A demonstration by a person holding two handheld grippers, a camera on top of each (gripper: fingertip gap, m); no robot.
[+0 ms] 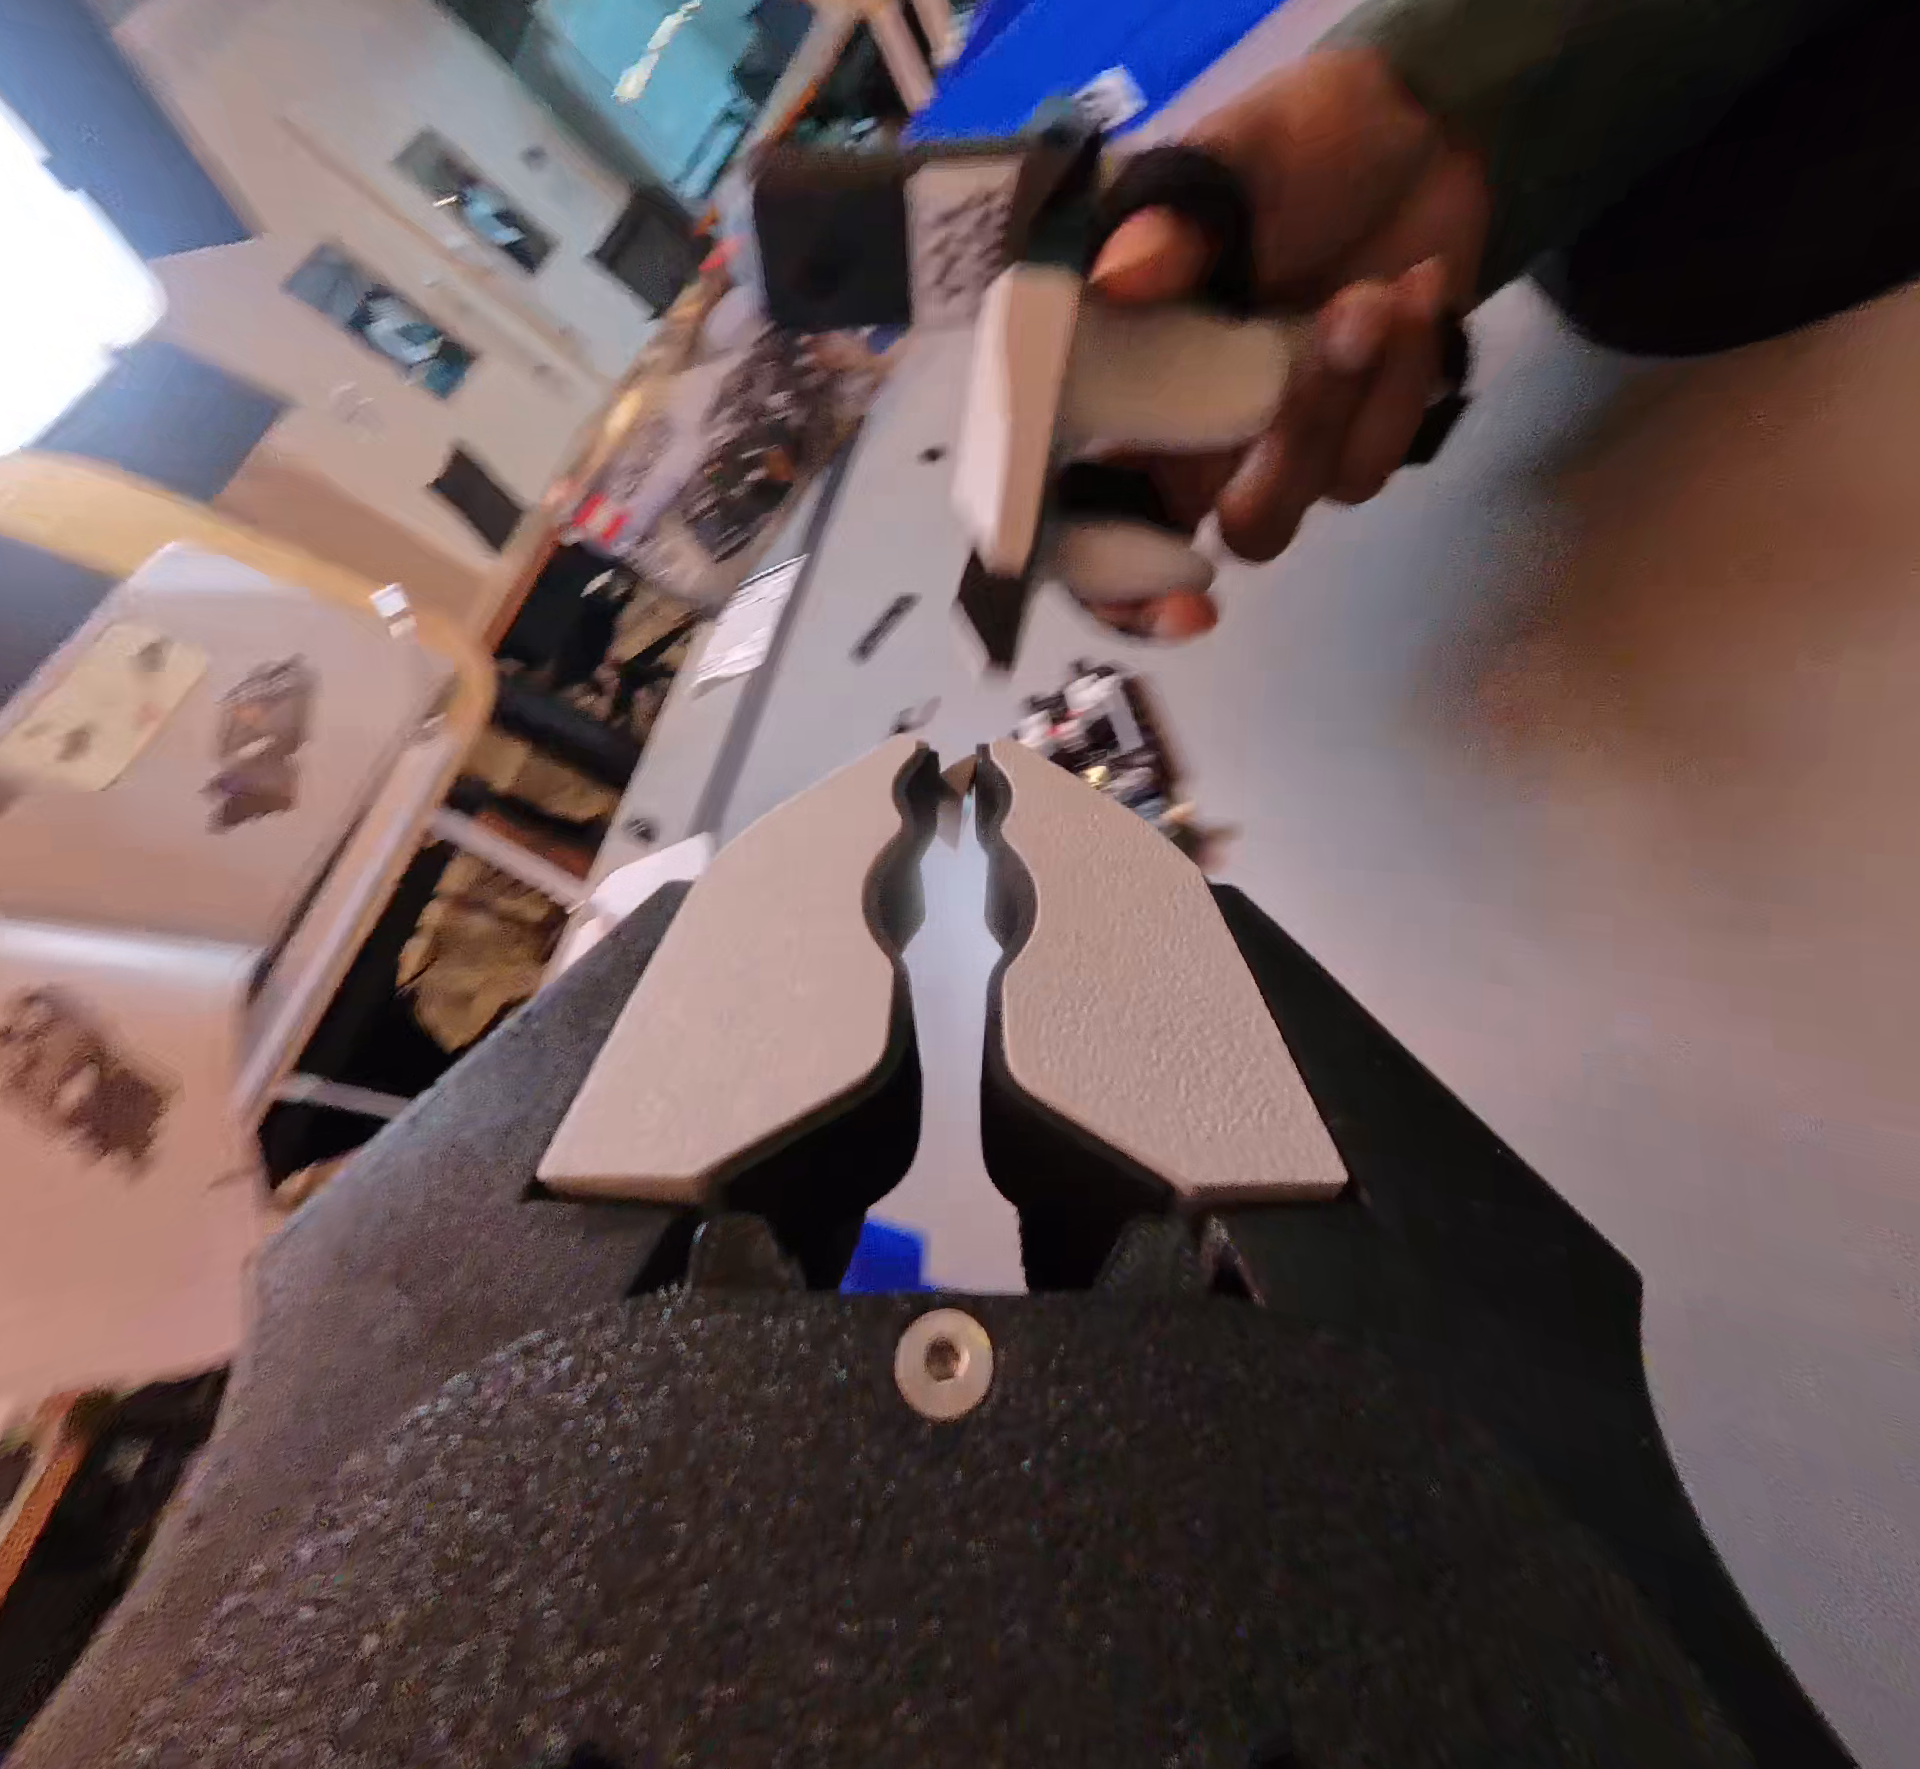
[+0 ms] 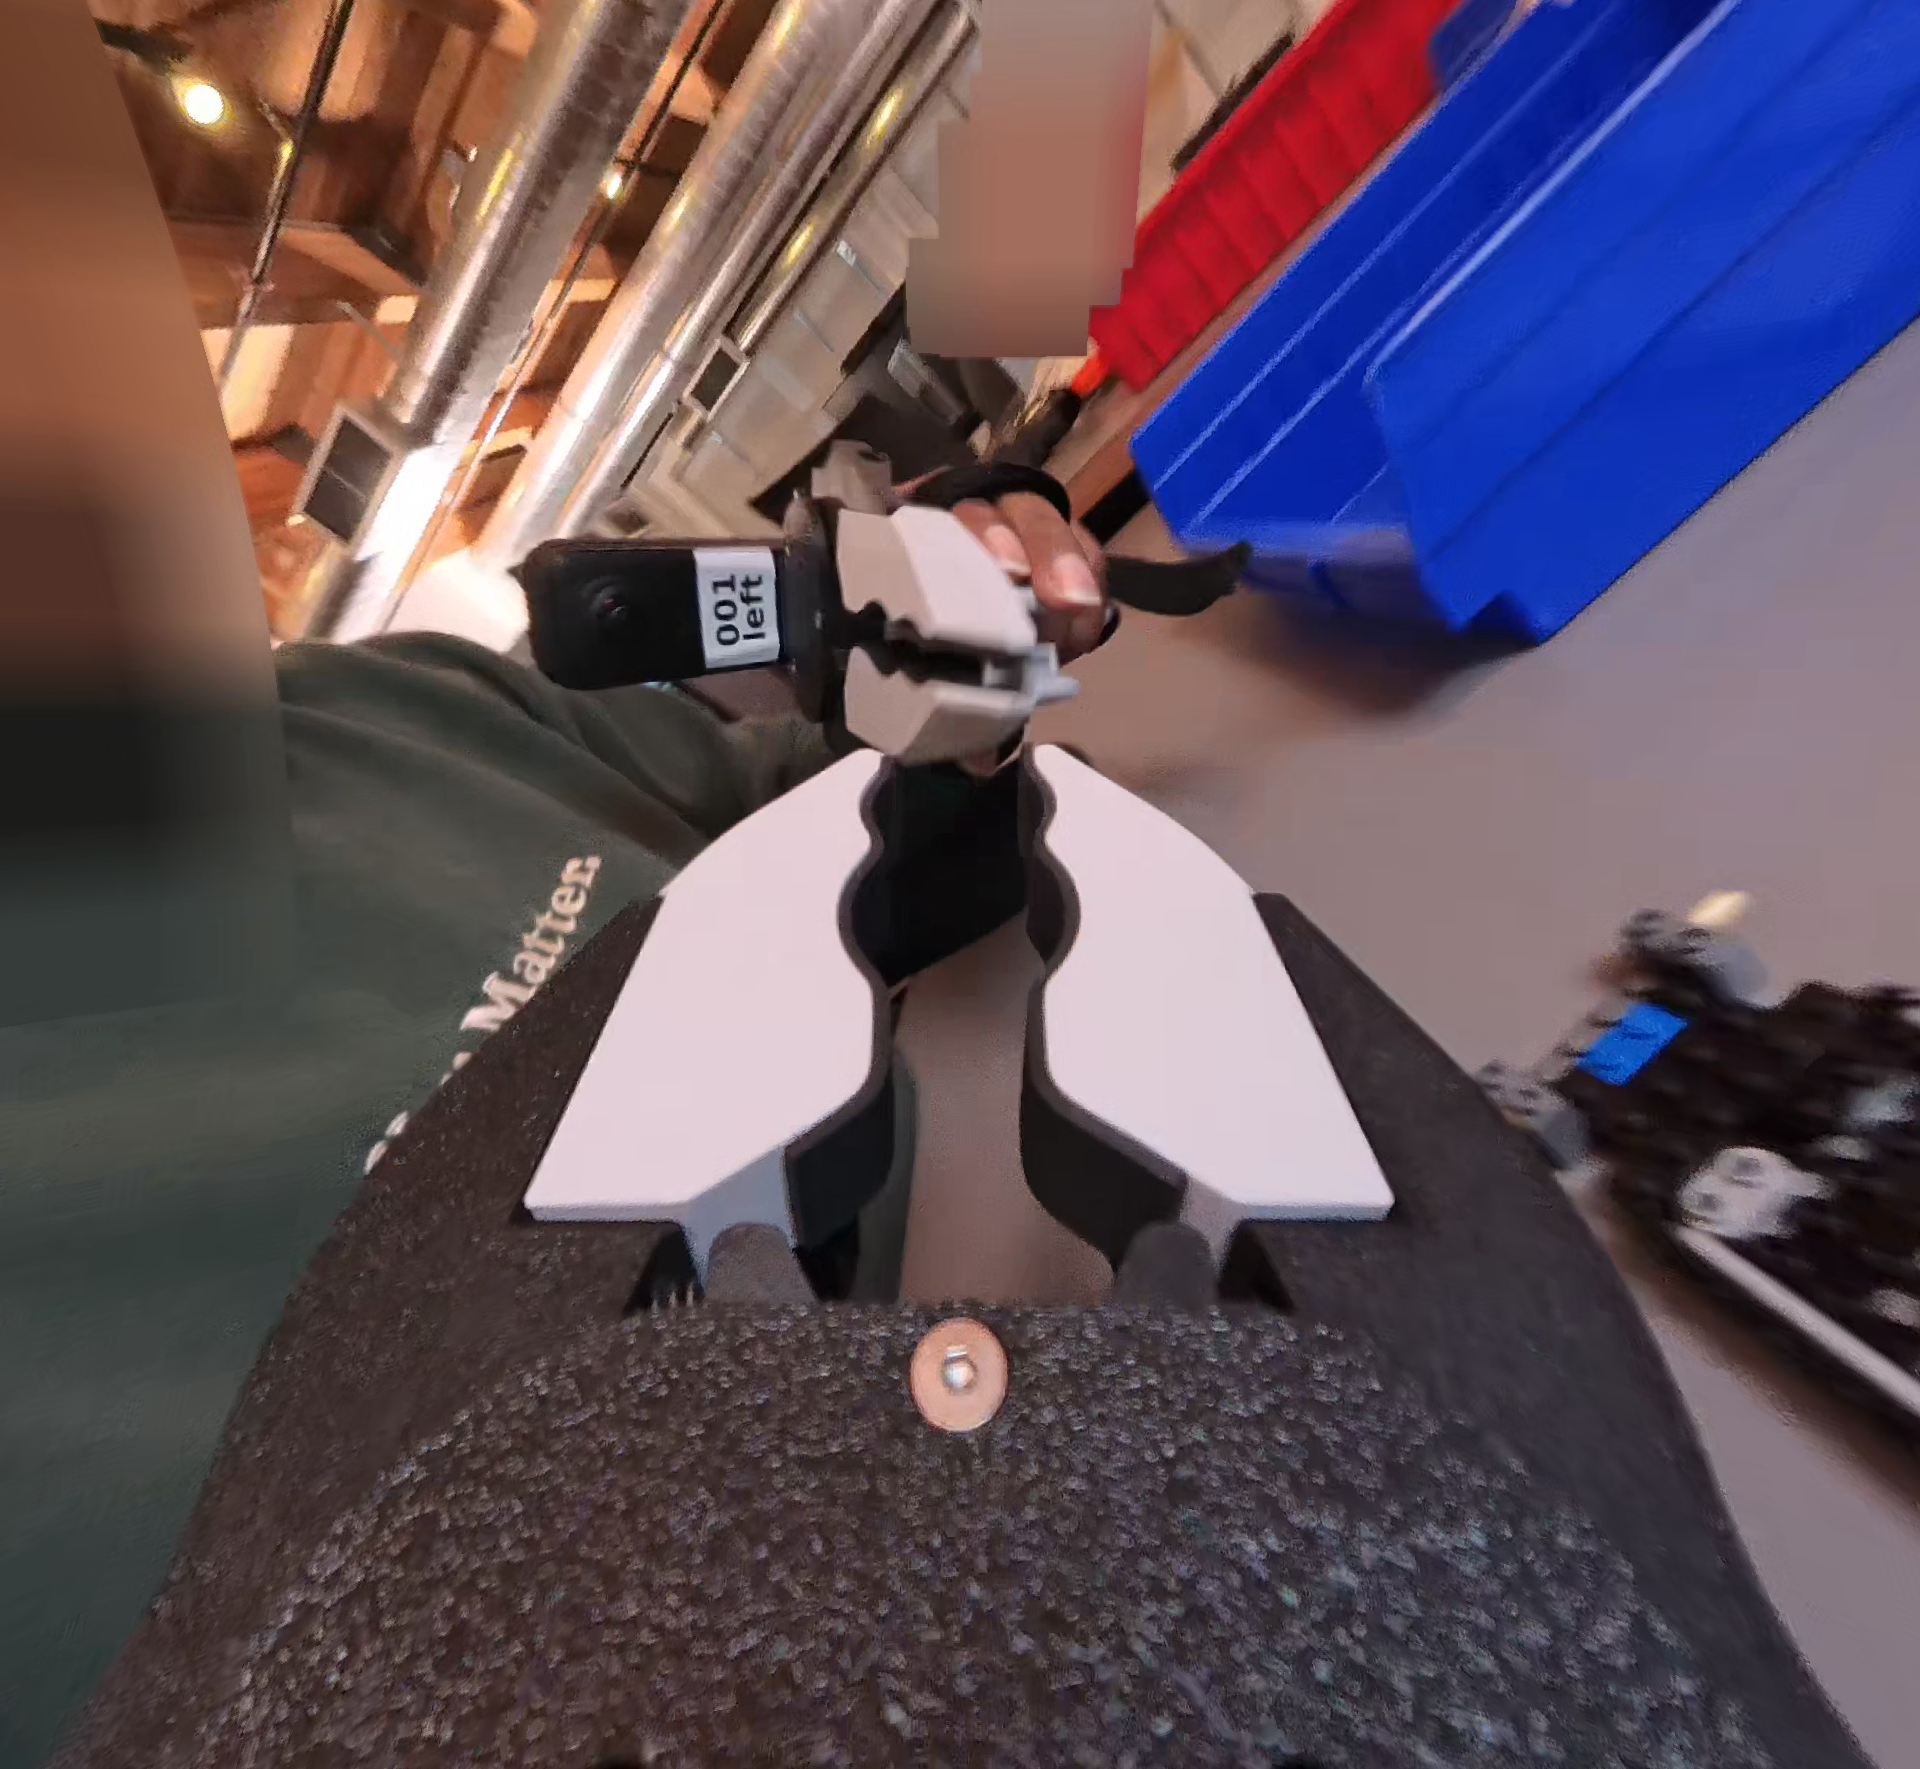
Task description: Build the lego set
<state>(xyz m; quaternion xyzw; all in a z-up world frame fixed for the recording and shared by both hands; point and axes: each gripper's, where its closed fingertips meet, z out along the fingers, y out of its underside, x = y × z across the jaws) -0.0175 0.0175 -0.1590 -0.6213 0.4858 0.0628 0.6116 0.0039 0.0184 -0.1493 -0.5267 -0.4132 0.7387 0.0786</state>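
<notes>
My left gripper (image 1: 958, 769) is held in the air, tilted, above a grey table (image 1: 1558, 888). Its fingers are nearly closed on a small pale grey part (image 1: 962, 797) at the tips. The right wrist view shows this gripper (image 2: 1023, 675) from the side, with the small grey part (image 2: 1047, 677) sticking out between the tips. My right gripper (image 2: 951, 774) is open and empty, and points at the left gripper from close by. In the left wrist view it (image 1: 992, 613) is held in a hand at the upper right, edge-on.
A blue bin (image 2: 1558, 317) and a red bin (image 2: 1299, 130) stand at the table's far side. A pile of small black and white parts (image 2: 1766, 1127) lies on the table at the right, and also shows in the left wrist view (image 1: 1101, 732). A person's green sleeve (image 2: 416, 836) is at the left.
</notes>
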